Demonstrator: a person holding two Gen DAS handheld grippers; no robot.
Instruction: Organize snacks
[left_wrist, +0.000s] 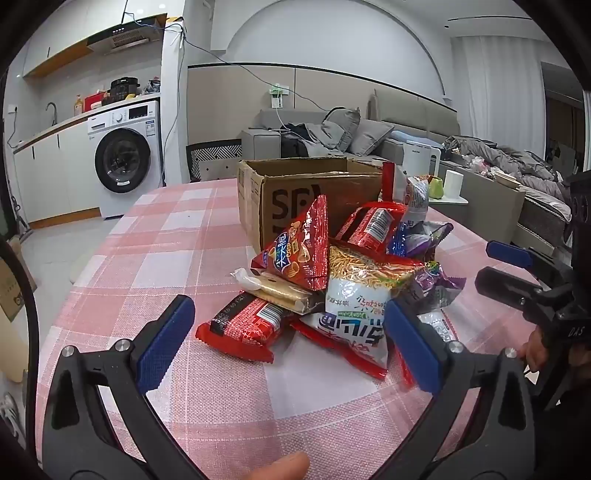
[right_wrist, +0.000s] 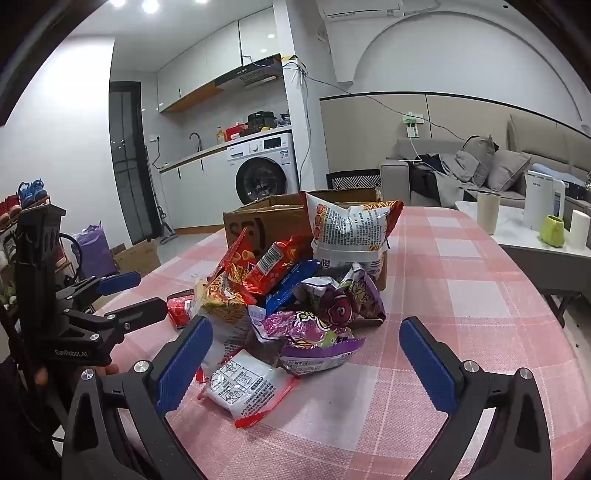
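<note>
Blue-padded fingers of the left gripper (left_wrist: 288, 341) stand spread wide just above the pink checked cloth of the bench (left_wrist: 166, 236), with nothing between the pads; a fingertip of the person's hand (left_wrist: 280, 467) shows at the near edge. Ahead lies the snack pile (left_wrist: 332, 273): a red packet (left_wrist: 242, 326) nearest on the left, a wrapped cracker pack (left_wrist: 273, 290) behind it, a red triangular bag (left_wrist: 301, 251) leaning on top, and a noodle snack bag (left_wrist: 358, 288) beside them. Behind the pile stands an open cardboard box (left_wrist: 295, 188). In its own view the right gripper (right_wrist: 304, 360) is equally wide open and empty, near a white packet (right_wrist: 245, 384) and purple wrappers (right_wrist: 317, 332) on the pile's near side. One large white bag (right_wrist: 347, 229) rests against the box.
</note>
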